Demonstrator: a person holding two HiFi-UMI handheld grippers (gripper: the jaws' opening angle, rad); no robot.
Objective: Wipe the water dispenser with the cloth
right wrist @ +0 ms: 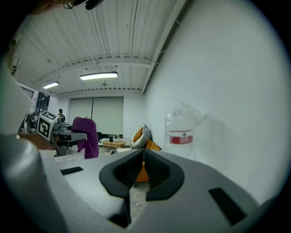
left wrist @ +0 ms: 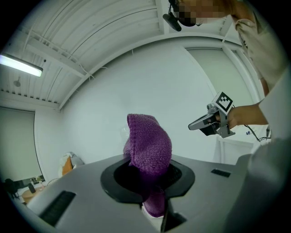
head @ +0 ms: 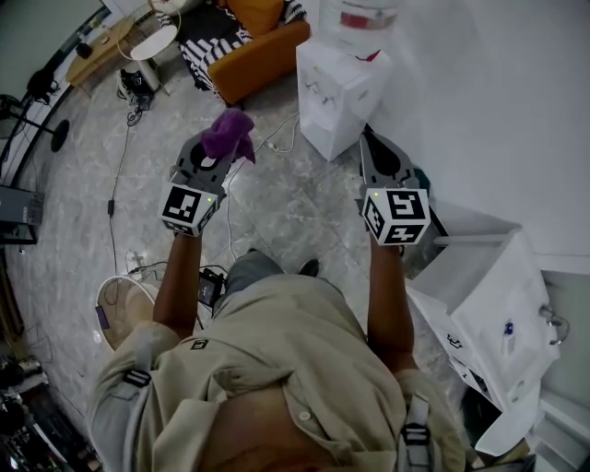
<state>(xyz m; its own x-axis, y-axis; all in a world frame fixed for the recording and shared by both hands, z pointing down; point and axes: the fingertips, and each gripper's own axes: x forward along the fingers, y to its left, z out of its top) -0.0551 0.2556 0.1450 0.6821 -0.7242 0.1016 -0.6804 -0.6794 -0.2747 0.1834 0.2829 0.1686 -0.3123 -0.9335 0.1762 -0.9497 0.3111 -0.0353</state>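
The white water dispenser (head: 334, 90) stands against the wall ahead, with a clear bottle (head: 367, 15) on top; the bottle (right wrist: 182, 131) also shows in the right gripper view. My left gripper (head: 222, 155) is shut on a purple knitted cloth (head: 229, 132), held up to the left of the dispenser and apart from it. In the left gripper view the cloth (left wrist: 149, 144) bulges up out of the jaws. My right gripper (head: 368, 140) is shut on nothing, just right of the dispenser's near corner. Its jaws meet in the right gripper view (right wrist: 143, 160).
An orange armchair (head: 261, 46) with a striped cushion stands behind the dispenser on the left. A white cabinet (head: 493, 304) is at my right by the wall. A fan (head: 123, 311), cables and a power strip lie on the marble floor at my left.
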